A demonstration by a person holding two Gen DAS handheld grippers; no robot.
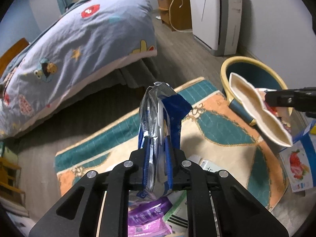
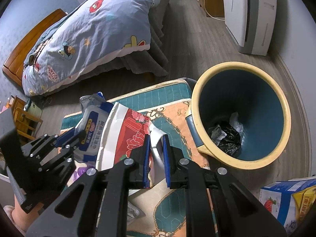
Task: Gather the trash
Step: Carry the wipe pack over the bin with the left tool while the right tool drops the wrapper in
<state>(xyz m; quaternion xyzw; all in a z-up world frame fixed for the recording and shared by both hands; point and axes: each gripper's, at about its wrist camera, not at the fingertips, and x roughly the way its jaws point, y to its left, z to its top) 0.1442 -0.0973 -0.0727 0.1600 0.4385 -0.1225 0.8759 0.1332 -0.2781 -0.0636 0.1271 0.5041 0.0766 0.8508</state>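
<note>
A bed with a pale blue cartoon-print quilt (image 2: 88, 37) fills the far side of the room, and a teal, peach and cream patterned rug (image 2: 171, 106) lies on the grey wood floor before it. At the rug's corner stands the round bin with a cream rim and dark teal inside (image 2: 240, 112), some black and clear plastic already at its bottom.

The right gripper (image 2: 157, 156) is clamped on a red floral paper bag with white lining (image 2: 136, 130), held beside and above the bin's mouth. The left gripper (image 1: 157, 165) is closed on a crumpled blue and silver foil wrapper (image 1: 158, 108), raised over the rug.

The step in hand looks like dropping the bag. It should probably be carried fully over the opening before release, since the wide, stiff paper could catch the rim. More litter lies on the rug: a blue strawberry-print carton (image 2: 284, 199) and a purple packet (image 1: 148, 217).
</note>
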